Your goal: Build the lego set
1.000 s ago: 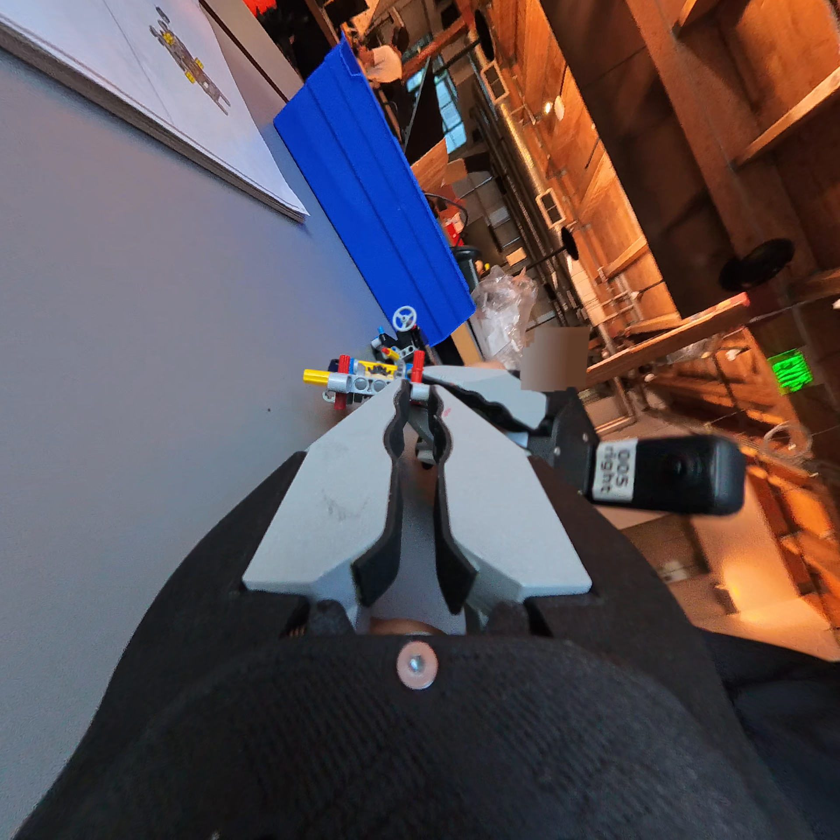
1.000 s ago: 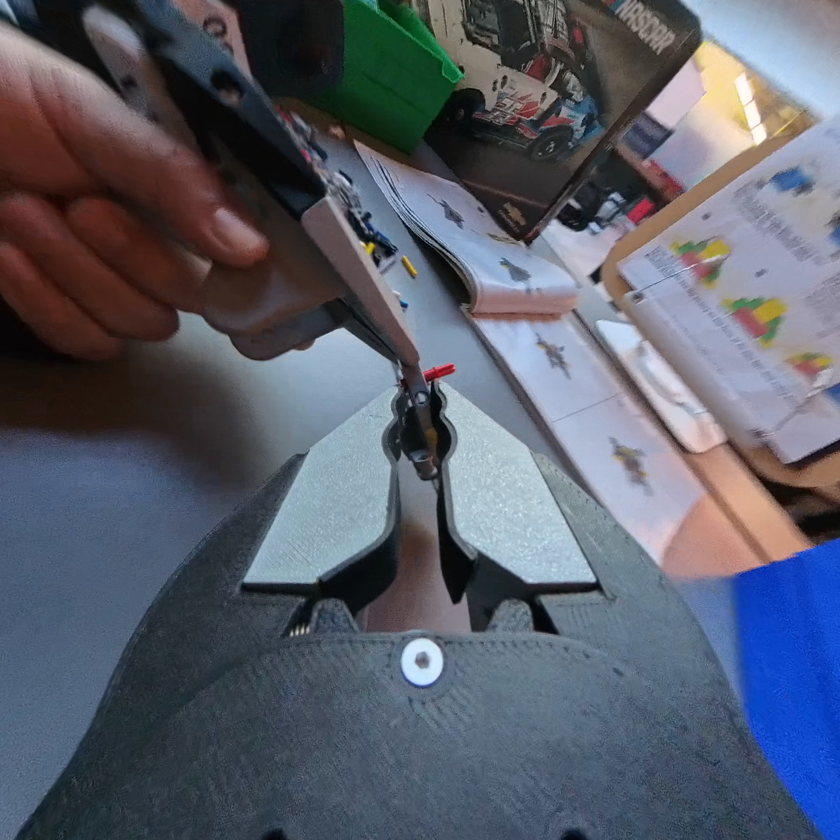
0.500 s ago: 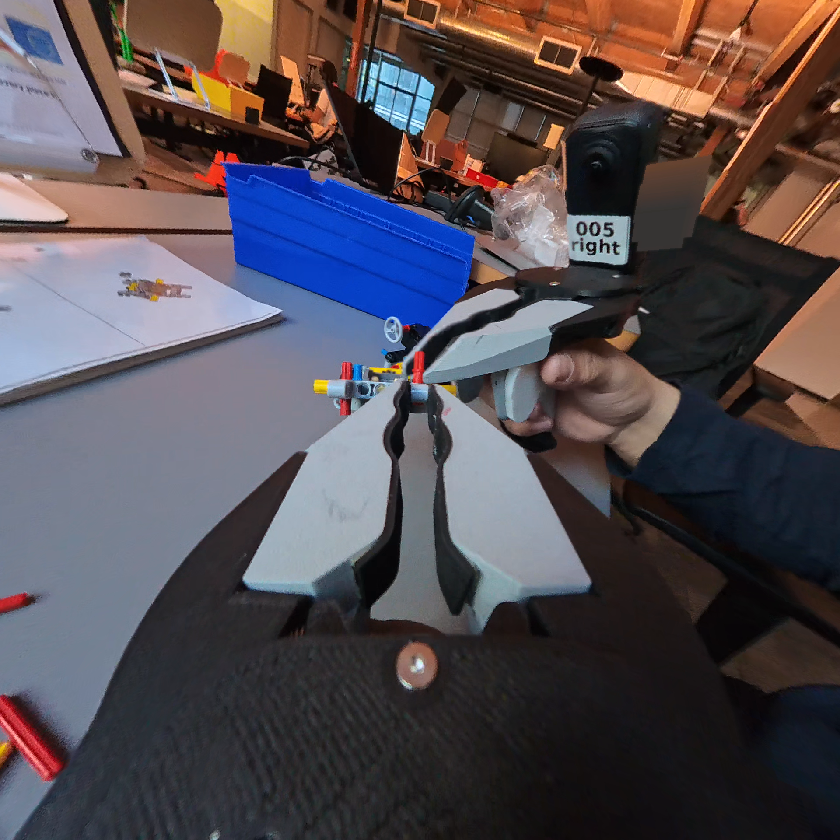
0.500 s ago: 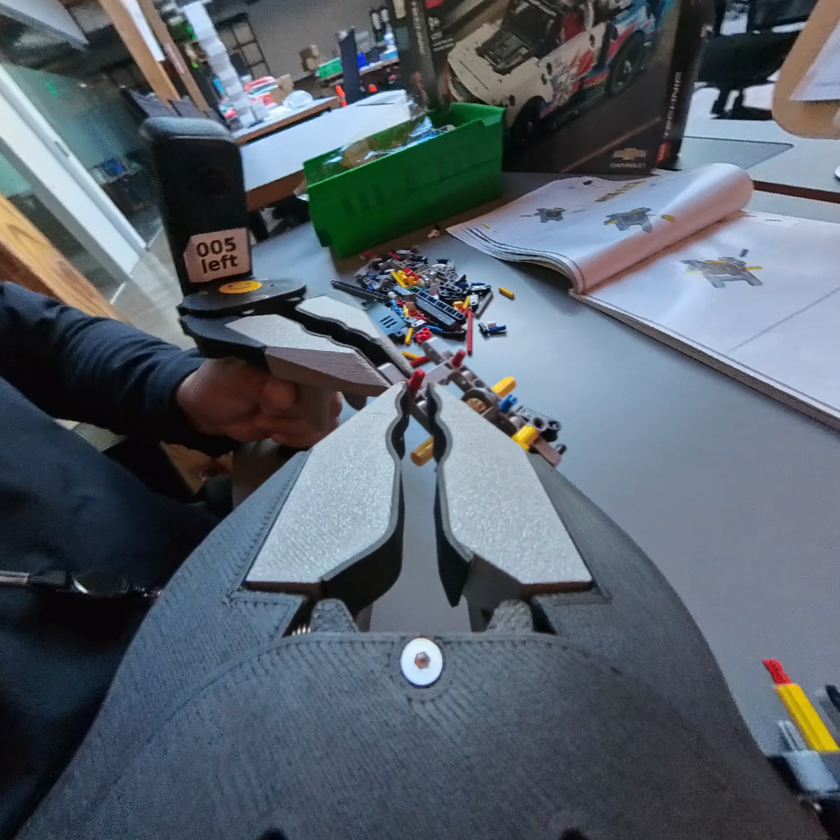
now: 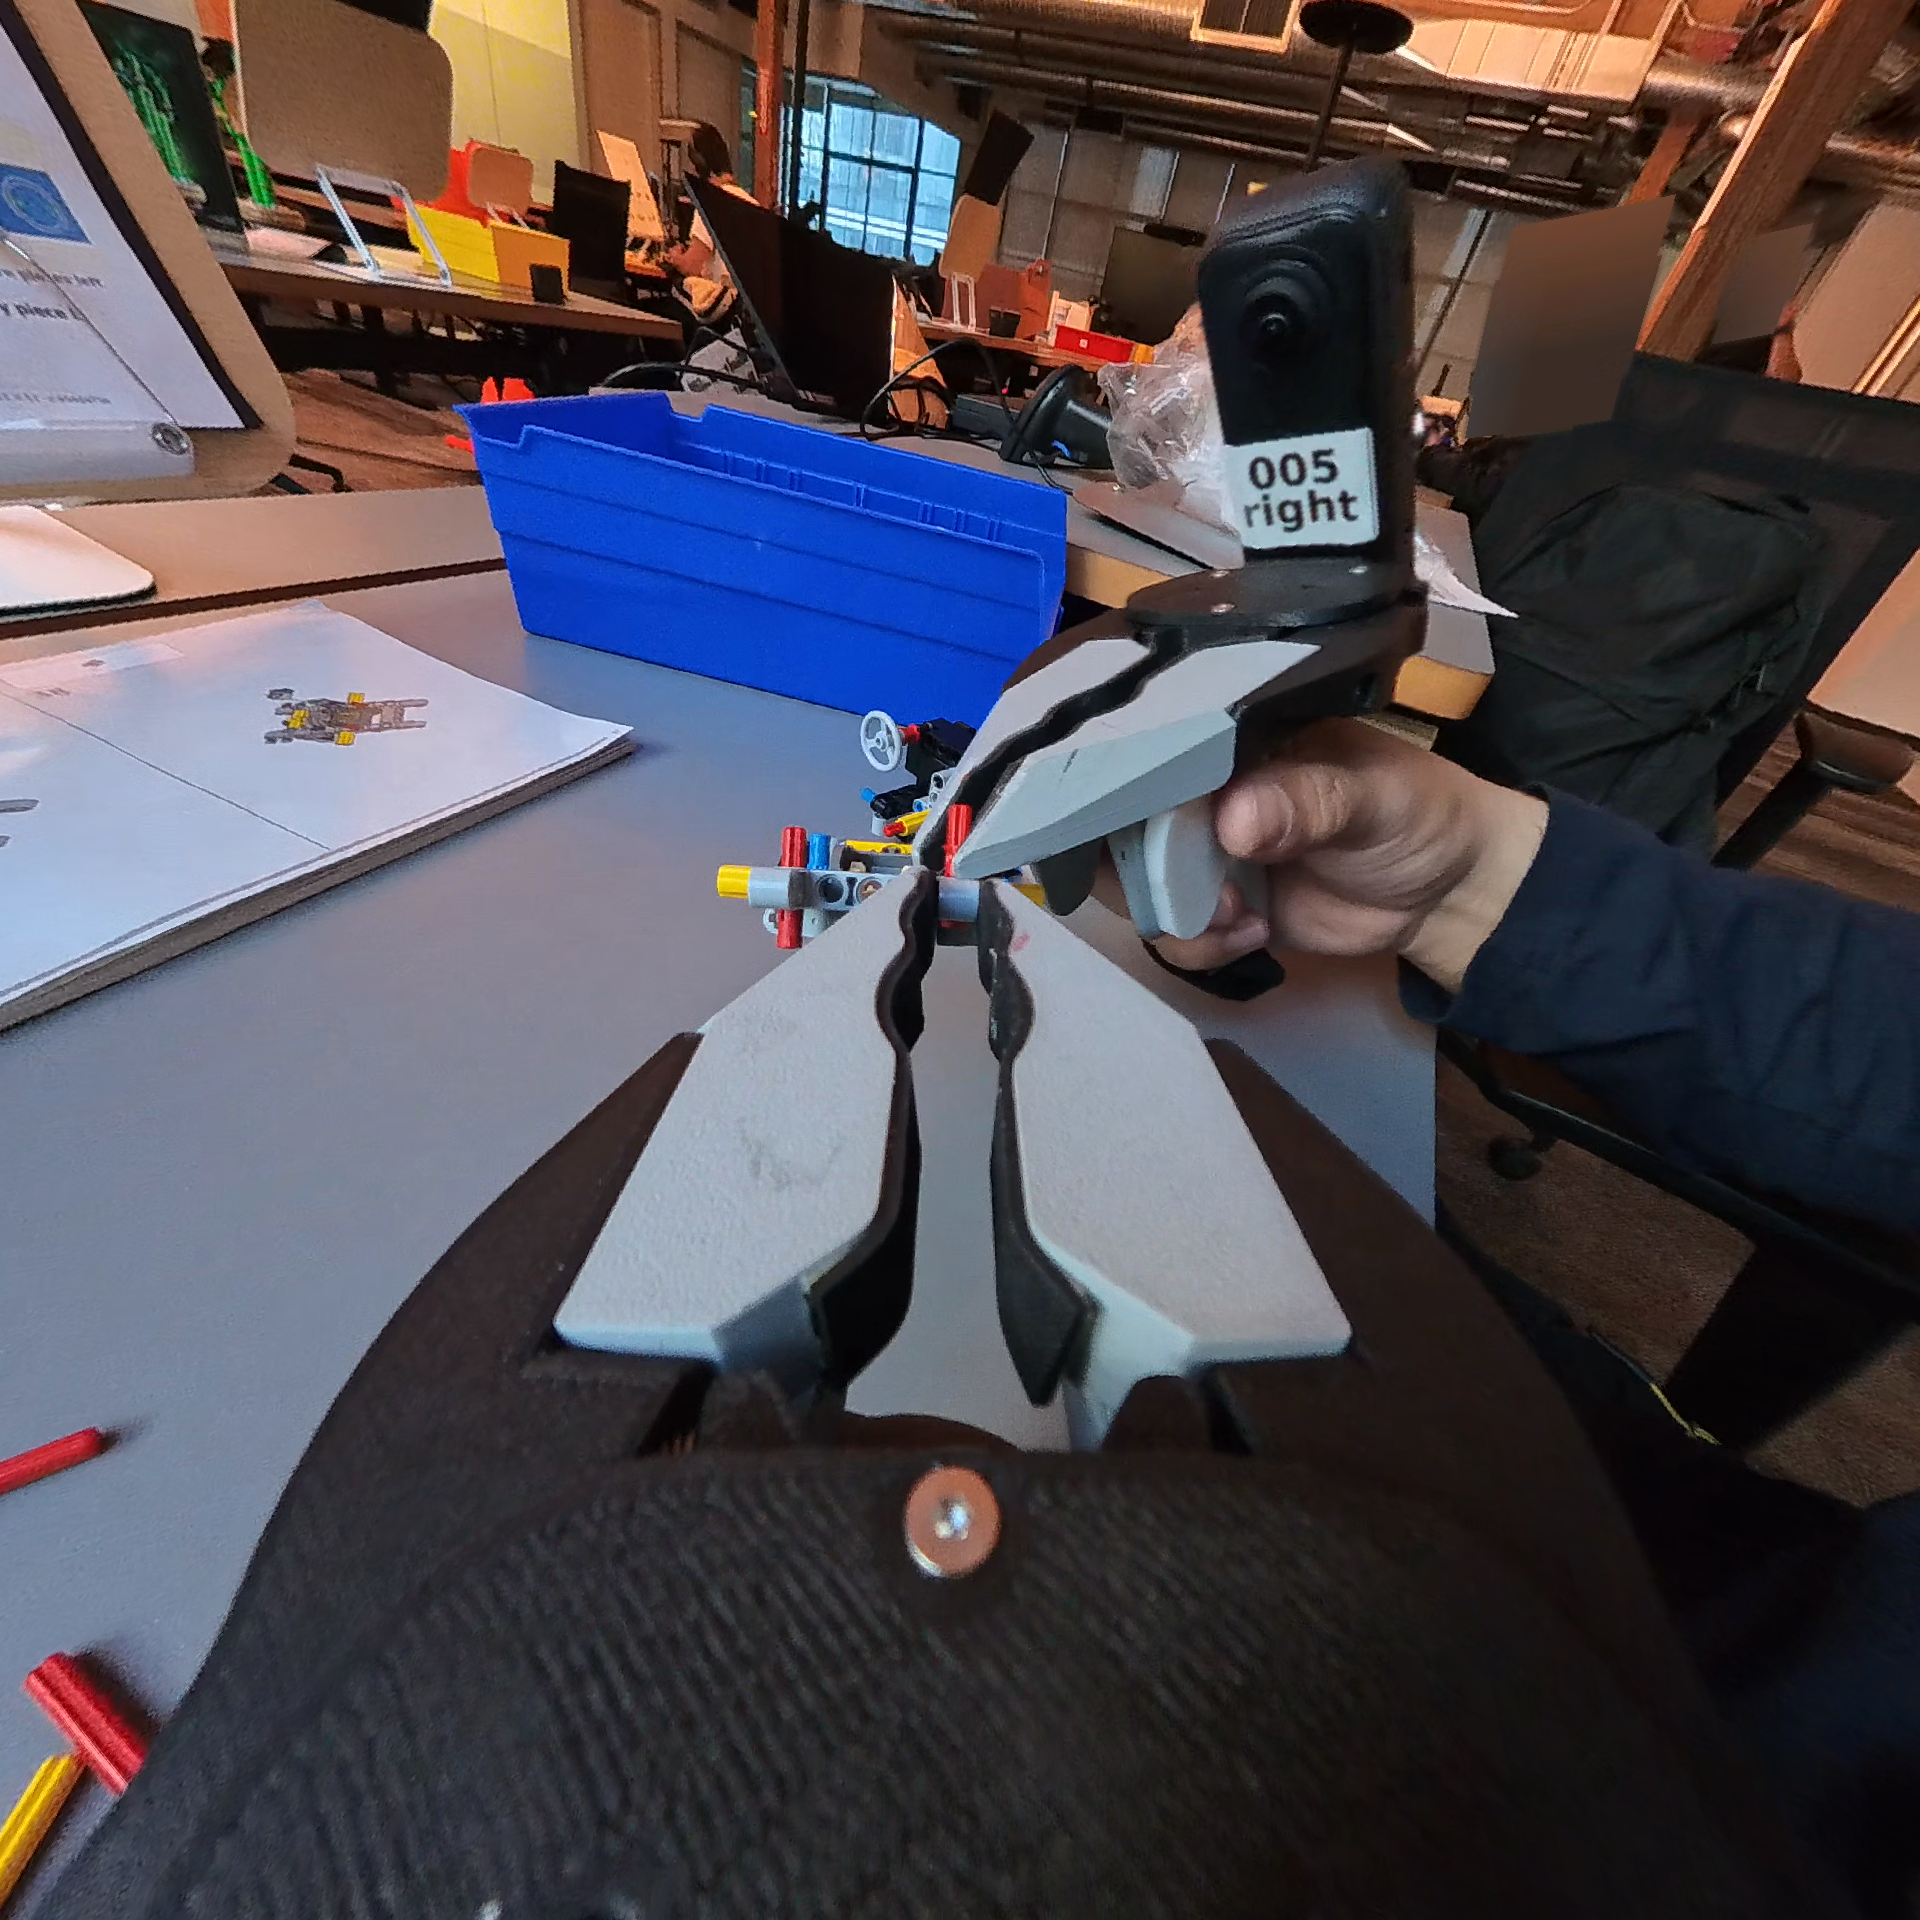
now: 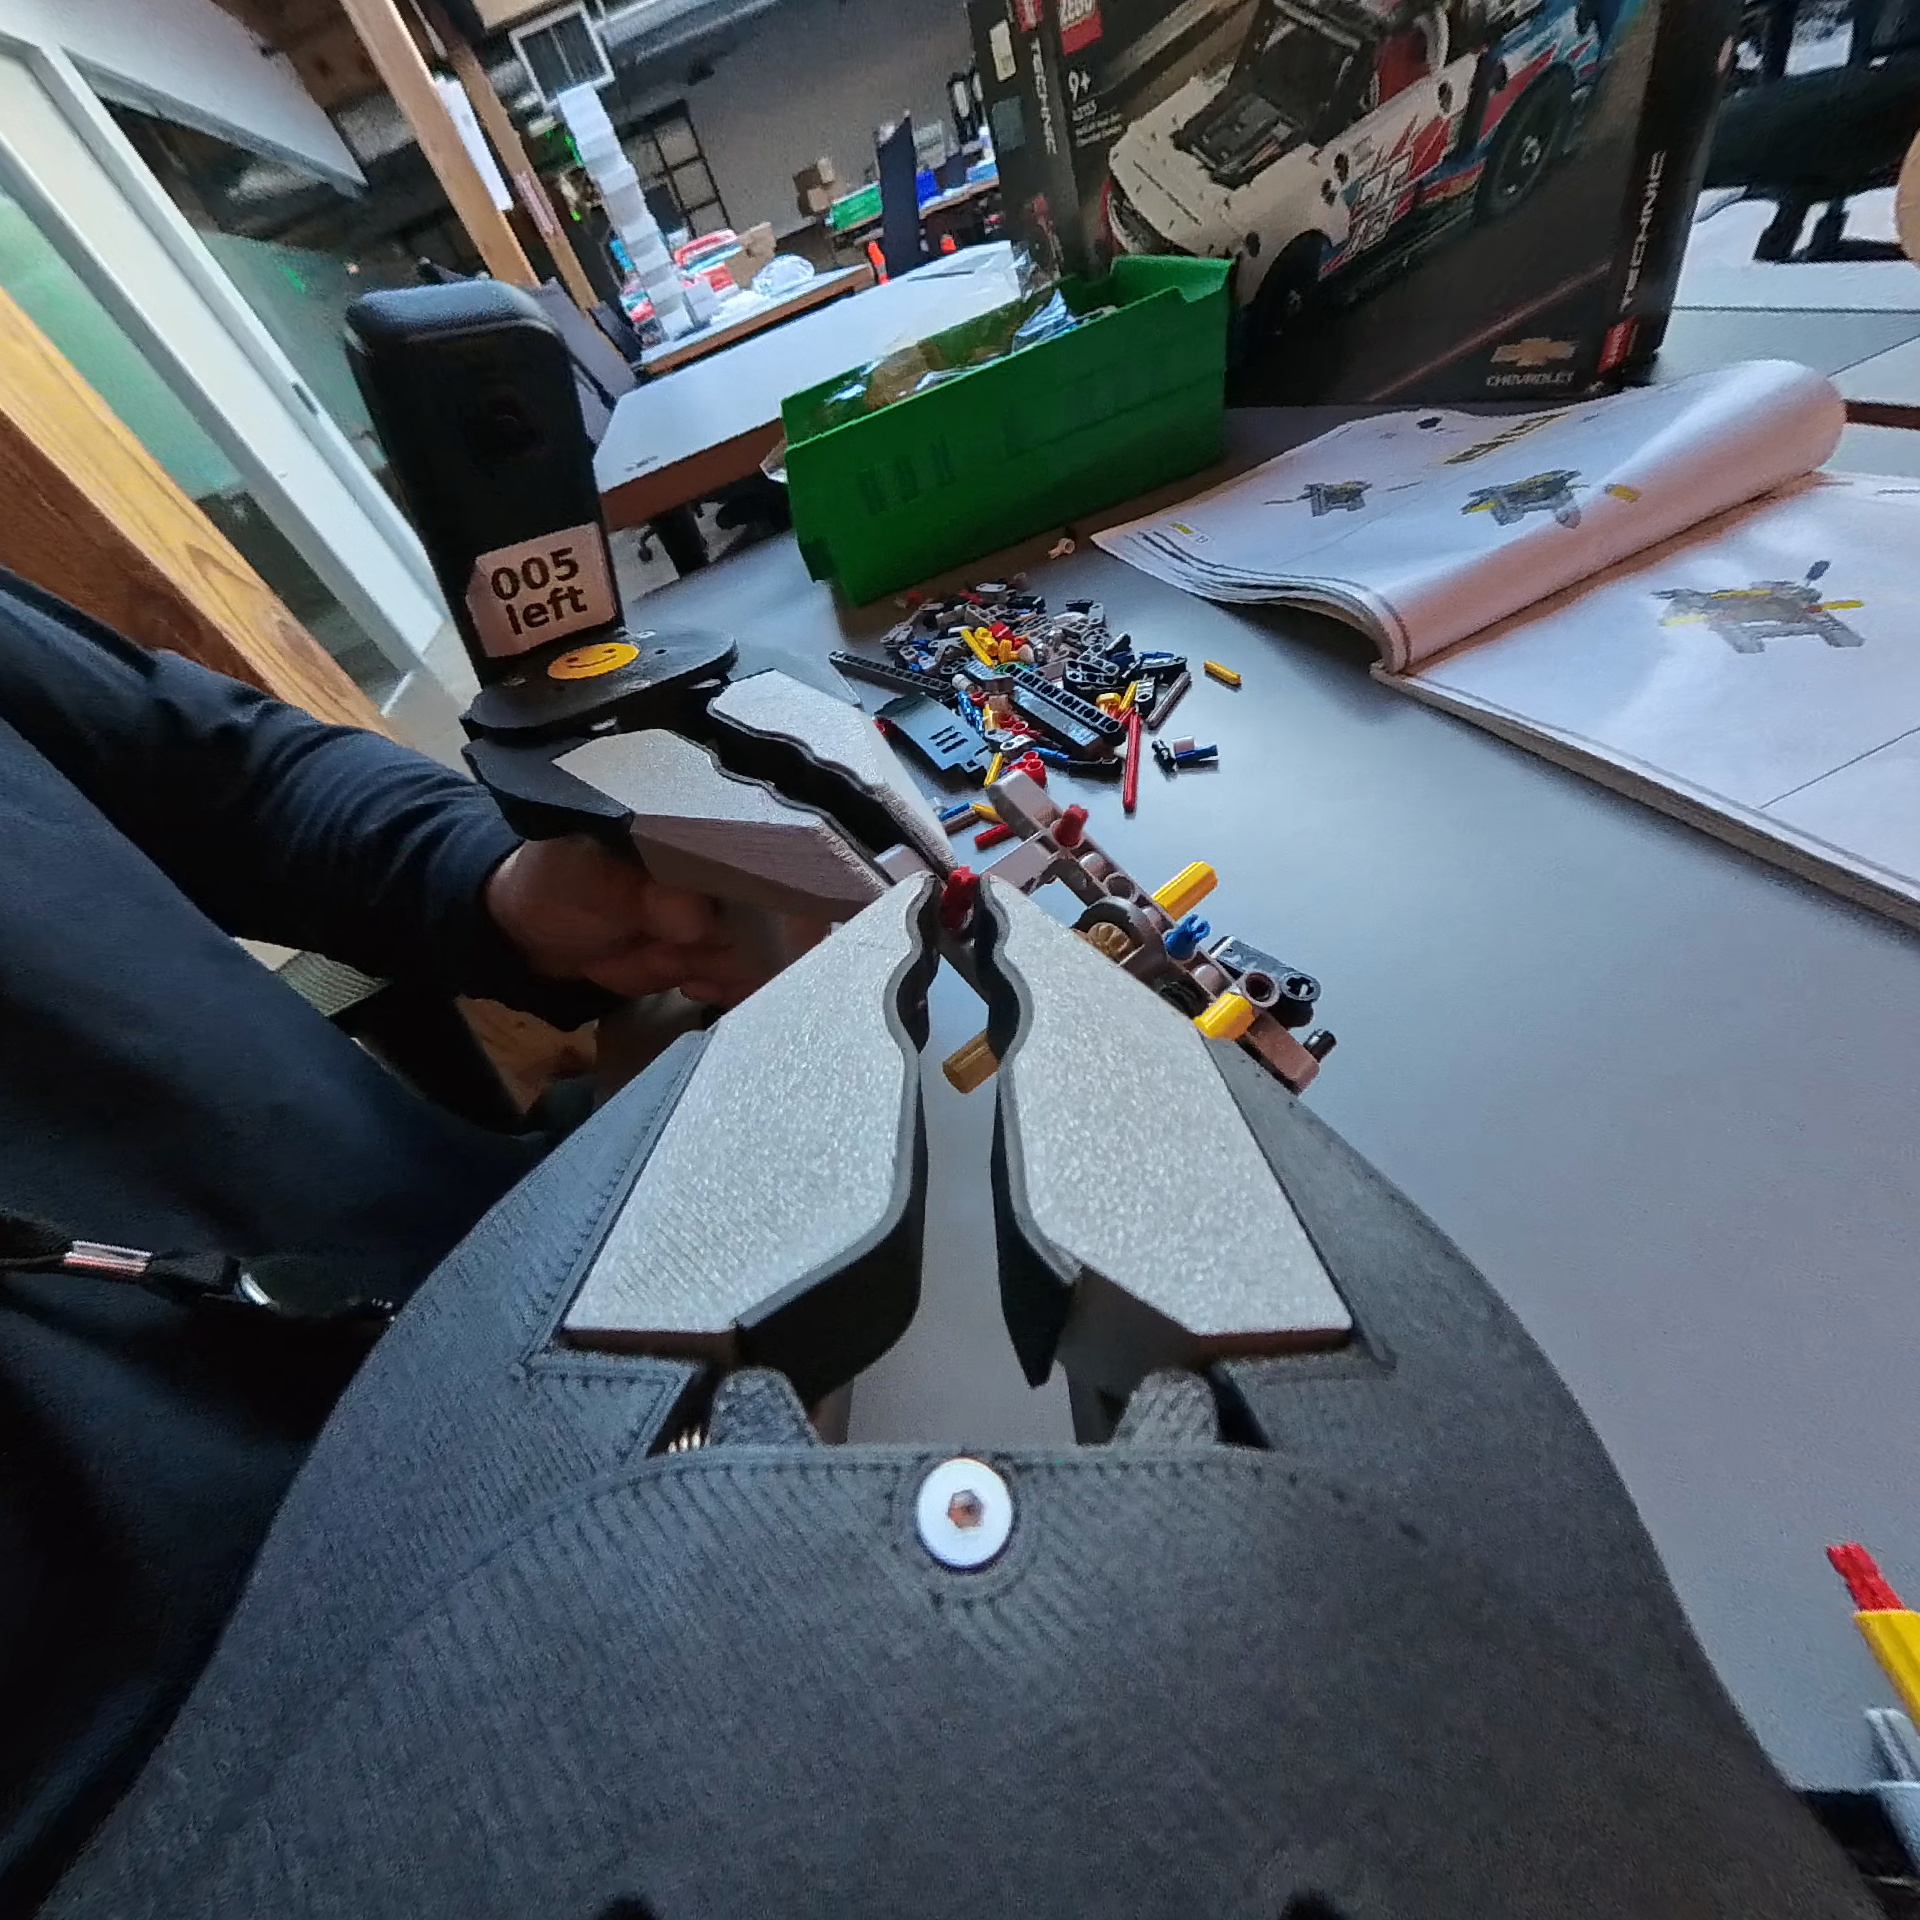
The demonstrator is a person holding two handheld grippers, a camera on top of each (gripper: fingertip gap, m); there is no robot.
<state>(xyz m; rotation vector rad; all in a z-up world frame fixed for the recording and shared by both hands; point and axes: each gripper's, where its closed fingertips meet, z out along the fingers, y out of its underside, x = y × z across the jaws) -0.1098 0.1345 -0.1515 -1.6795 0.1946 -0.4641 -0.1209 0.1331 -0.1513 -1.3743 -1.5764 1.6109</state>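
My left gripper (image 5: 951, 902) is shut on a grey beam assembly (image 5: 821, 885) studded with red, blue and yellow pins, and holds it just above the grey table (image 5: 364, 1091). The assembly also shows in the right wrist view (image 6: 1138, 914). My right gripper (image 6: 961, 906) is shut on a red pin (image 6: 958, 896) that stands up from the assembly, right beside the left fingertips. In the left wrist view the right gripper (image 5: 948, 840) comes in from the right and pinches that red pin (image 5: 956, 831) from above.
A blue bin (image 5: 769, 540) and a small build with a white wheel (image 5: 883, 743) stand behind the assembly. An instruction booklet (image 5: 260, 769) lies to the left. A green bin (image 6: 997, 436), a pile of loose parts (image 6: 1039, 686) and a printed box (image 6: 1351, 187) stand beyond. My left and right fingertips are right by each other.
Both grippers have swung from a tilted pose to level, still joined at the assembly. My right pads have closed in onto the red pin. The left grasp has not changed.
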